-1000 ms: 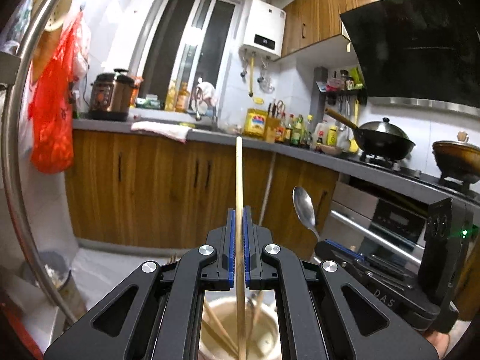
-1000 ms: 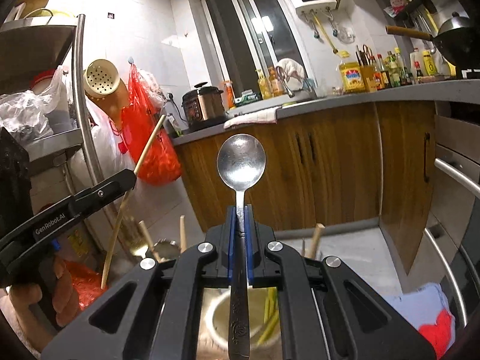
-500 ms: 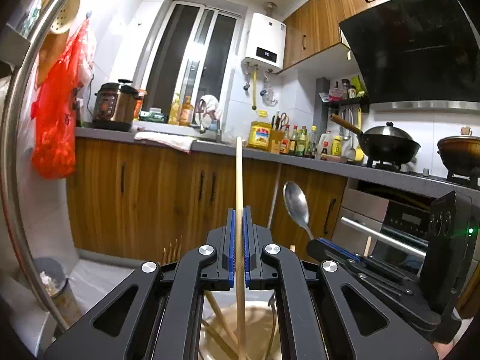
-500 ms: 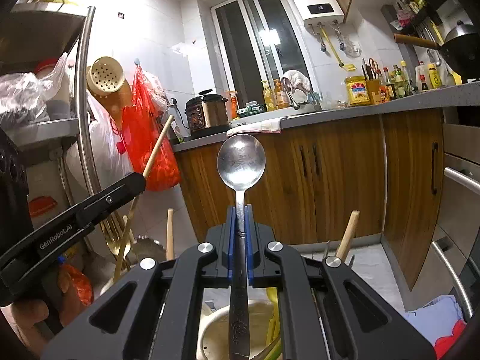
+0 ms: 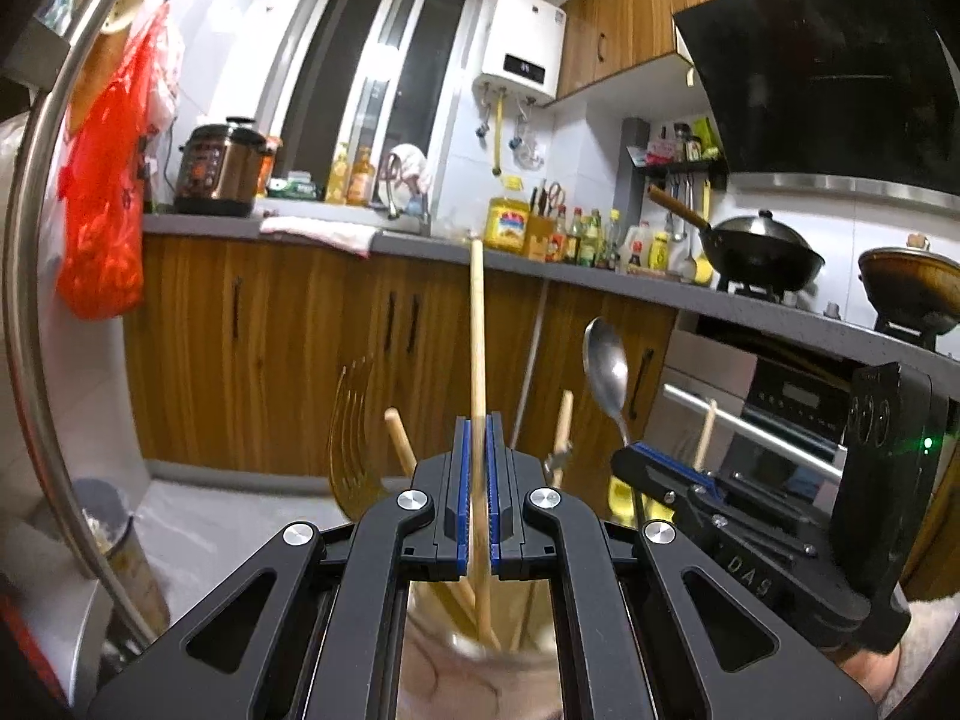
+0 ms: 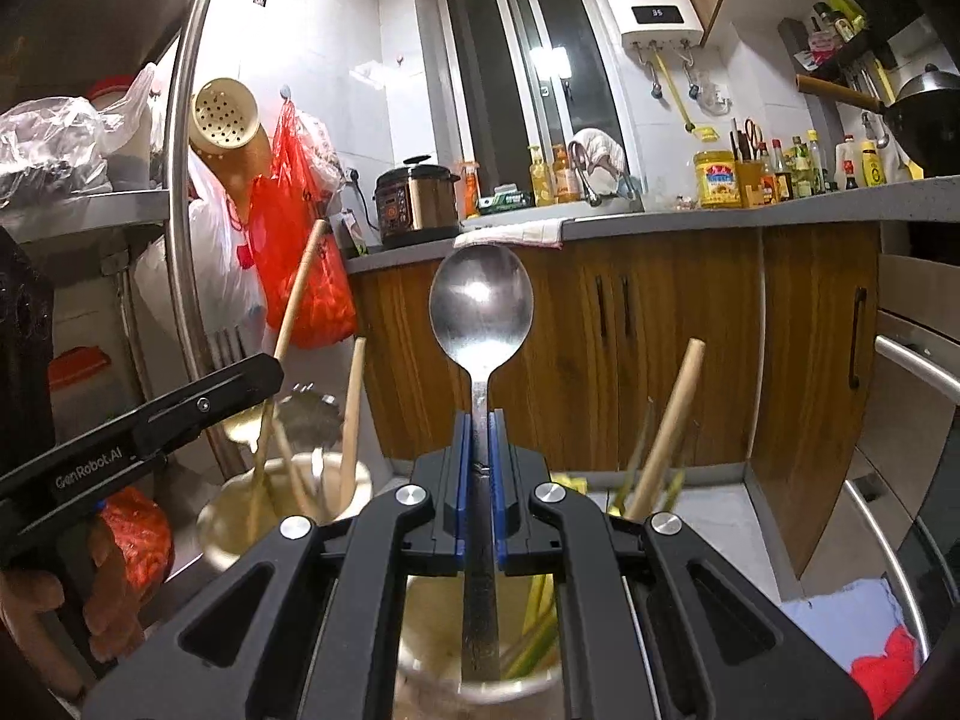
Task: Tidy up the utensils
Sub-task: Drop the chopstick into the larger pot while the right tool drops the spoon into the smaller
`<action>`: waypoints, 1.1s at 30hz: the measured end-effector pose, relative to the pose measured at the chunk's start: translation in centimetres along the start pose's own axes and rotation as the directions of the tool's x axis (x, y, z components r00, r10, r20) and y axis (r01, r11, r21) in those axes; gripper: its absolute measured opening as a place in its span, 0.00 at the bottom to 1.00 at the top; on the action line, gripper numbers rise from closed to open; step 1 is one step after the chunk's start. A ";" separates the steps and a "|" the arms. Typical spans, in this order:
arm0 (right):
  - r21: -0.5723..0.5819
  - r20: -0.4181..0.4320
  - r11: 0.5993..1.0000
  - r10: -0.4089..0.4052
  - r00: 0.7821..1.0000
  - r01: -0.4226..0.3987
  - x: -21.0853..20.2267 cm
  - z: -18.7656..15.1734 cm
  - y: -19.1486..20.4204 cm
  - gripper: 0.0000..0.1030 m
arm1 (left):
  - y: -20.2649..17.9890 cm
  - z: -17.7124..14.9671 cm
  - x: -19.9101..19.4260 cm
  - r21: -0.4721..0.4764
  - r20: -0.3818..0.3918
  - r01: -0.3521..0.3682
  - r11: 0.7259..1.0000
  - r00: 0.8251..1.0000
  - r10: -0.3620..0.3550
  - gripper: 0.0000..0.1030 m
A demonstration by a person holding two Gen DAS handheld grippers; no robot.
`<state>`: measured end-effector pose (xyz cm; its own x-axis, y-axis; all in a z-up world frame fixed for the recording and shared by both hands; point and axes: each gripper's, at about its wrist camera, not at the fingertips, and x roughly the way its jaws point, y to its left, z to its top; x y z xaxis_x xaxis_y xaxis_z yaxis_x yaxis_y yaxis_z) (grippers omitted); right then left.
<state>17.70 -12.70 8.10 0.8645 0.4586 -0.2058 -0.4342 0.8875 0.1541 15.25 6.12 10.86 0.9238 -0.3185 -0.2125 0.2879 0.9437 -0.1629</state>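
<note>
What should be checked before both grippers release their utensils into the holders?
1. Left gripper shut on the wooden chopstick: ok.
2. Right gripper shut on the metal spoon: ok.
3. Chopstick's lower end inside the cup under the left gripper: ok.
4. Spoon handle's end inside the steel cup under the right gripper: ok.
5. Utensils resting on the cup bottoms: cannot tell.
6. The two grippers apart from each other: ok.

Upright handles (image 6: 663, 429) crowd the holder (image 6: 516, 687); floor (image 6: 708, 516) beyond open
</note>
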 end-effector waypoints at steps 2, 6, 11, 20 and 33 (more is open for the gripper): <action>-0.006 -0.030 1.000 -0.010 1.000 0.010 -0.5 -0.2 0.1 0.06 | 0.0 -0.2 0.1 -0.009 -0.061 0.015 1.000 0.998 -0.016 0.05; 0.011 -0.086 1.000 -0.009 0.996 0.010 -1.2 -1.0 0.1 0.06 | 0.3 -0.7 0.0 -0.036 -0.141 0.012 0.999 0.990 -0.017 0.05; 0.006 -0.142 1.000 -0.003 0.990 0.004 -1.3 -1.9 0.4 0.06 | 0.1 -0.9 -0.4 -0.020 -0.179 0.007 1.000 0.984 -0.010 0.05; 0.018 -0.204 1.000 0.003 0.979 0.000 -0.4 -2.5 0.0 0.06 | -0.2 -1.6 0.8 -0.001 -0.236 -0.006 1.000 0.972 0.006 0.05; 0.039 -0.241 0.999 0.021 0.970 -0.011 0.4 -2.0 -0.1 0.07 | -1.1 -1.1 0.6 0.031 -0.233 -0.027 0.999 0.972 0.033 0.16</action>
<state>17.54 -12.54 6.07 0.7687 0.4739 -0.4295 -0.4338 0.8798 0.1944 15.18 4.83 9.82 0.8485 -0.2990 -0.4367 0.2707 0.9542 -0.1273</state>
